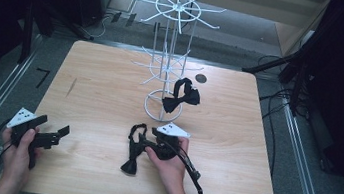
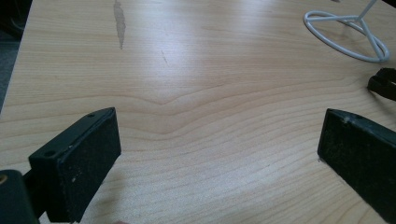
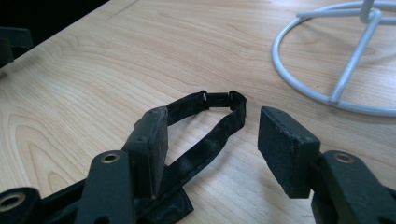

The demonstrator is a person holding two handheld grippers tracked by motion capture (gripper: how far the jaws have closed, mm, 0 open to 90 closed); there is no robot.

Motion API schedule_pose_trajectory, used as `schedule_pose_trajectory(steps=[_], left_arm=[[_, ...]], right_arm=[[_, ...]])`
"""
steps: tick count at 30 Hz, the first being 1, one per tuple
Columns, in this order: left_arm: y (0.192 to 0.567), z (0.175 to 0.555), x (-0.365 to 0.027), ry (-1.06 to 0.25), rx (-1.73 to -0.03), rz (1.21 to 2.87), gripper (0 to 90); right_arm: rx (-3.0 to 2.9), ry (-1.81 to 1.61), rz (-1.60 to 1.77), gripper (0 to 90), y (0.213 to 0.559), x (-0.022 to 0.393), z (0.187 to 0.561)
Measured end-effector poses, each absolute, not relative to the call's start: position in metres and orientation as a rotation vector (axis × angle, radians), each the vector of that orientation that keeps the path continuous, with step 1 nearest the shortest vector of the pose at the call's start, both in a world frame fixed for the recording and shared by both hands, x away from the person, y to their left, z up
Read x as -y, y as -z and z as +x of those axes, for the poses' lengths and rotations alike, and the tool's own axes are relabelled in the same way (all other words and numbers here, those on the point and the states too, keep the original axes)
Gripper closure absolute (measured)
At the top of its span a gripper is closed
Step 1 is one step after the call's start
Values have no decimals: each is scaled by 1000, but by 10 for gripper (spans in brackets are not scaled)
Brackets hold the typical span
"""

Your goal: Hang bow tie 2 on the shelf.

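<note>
Item: black bow tie with neck strap, one of two on the table.

Jaws. We found the right gripper (image 3: 210, 144) with its jaws spread about halfway, the strap (image 3: 205, 144) lying between them on the wood and neither pad pressing it. The left gripper (image 2: 219, 154) stood wide apart over bare table (image 2: 196, 70), lower left of the high view, holding nothing.

Handling. We judged the piece very light, soft and limp: fabric that would fold and dangle once lifted, not fragile, somewhat slick. The narrow strap near its small plastic clasp (image 3: 217, 97) seemed the best hold; the knot would be bulkier.

Appearance. We noted a thin loop of black ribbon, closed by the clasp, running to a flared bow (image 1: 129, 164) at lower centre of the high view, flat on the table.

Surroundings. A white wire rack (image 1: 166, 66) stood at upper centre, its ring base just beyond the strap; the second bow tie (image 1: 181, 96) hung against it.
</note>
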State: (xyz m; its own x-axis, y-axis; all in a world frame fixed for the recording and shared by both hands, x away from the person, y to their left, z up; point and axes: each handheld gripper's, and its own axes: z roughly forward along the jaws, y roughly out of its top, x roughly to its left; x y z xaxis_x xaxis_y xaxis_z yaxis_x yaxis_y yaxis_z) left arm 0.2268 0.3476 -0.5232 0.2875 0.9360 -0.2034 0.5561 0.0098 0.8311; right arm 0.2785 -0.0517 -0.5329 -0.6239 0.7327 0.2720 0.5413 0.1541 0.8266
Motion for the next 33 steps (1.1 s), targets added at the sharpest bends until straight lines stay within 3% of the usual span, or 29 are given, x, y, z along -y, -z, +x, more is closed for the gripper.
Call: schedule_pose_trajectory(steps=[15, 27, 33], left_arm=[[523, 227, -348, -532, -1378, 1664, 0], [523, 227, -347, -532, -1377, 1665, 0], [523, 227, -347, -534, -1378, 1666, 0]], right_arm=[[-2269, -1336, 1317, 477, 542, 43, 284], [-2283, -1272, 1319, 815, 543, 48, 285], [-2291, -1259, 1321, 897, 543, 52, 286]])
